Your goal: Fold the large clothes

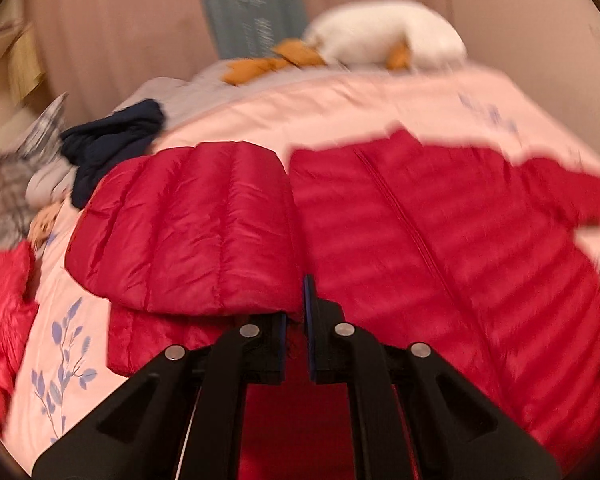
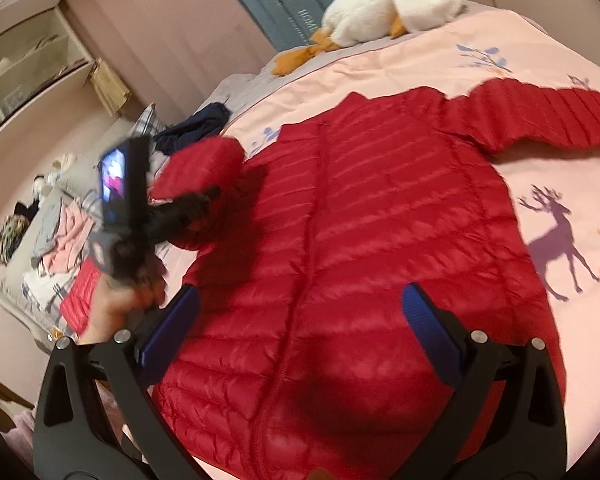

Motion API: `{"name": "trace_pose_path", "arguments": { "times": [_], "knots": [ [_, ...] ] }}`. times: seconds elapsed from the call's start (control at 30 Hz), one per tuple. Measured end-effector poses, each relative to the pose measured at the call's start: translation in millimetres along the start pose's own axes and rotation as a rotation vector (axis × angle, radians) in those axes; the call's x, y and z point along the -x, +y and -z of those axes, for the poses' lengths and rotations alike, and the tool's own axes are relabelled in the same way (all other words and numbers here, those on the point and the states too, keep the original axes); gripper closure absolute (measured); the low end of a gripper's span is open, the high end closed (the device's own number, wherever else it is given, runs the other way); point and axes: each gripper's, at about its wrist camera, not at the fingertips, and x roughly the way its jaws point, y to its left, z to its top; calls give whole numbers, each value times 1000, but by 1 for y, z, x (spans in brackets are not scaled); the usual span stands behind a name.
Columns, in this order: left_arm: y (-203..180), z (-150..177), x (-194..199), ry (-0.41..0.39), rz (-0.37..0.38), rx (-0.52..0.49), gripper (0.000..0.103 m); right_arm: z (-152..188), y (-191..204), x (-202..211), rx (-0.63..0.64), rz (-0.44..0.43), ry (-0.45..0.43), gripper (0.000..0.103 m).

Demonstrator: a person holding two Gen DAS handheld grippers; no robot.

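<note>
A red quilted down jacket [image 2: 360,220] lies front up and zipped on the pink bed cover [image 2: 560,184]. One sleeve [image 2: 540,116] stretches out to the right. In the left wrist view my left gripper [image 1: 296,312] is shut on the other sleeve [image 1: 188,220], which hangs lifted over the jacket's body [image 1: 420,240]. The right wrist view shows that left gripper [image 2: 210,194], held by a hand [image 2: 116,304], pinching the raised sleeve [image 2: 200,168]. My right gripper [image 2: 300,292] hovers open above the jacket's lower part with nothing between its blue pads [image 2: 428,320].
A white plush goose [image 2: 392,0] lies at the head of the bed. A navy garment [image 2: 196,128] sits past the jacket's left side. Another red garment [image 2: 80,292] and a pile of clothes [image 2: 64,232] lie at the left. Shelves [image 2: 20,64] line the wall.
</note>
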Motion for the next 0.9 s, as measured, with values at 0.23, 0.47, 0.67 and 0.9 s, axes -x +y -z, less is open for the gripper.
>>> {"name": "trace_pose_path", "arguments": {
  "times": [0.23,0.47,0.67,0.9],
  "knots": [
    [-59,16,-24,99,32,-128,42,-1,-34,13,-89,-10,-13,2],
    [-35,21,6,97,225,28,14,-29,-48,9,-108,23,-34,2],
    [36,61,42,51,300,290,13,-75,-11,-50,20,-79,36,2],
    [110,95,18,89,473,642,13,-100,-6,-139,-63,-227,117,2]
  ]
}}
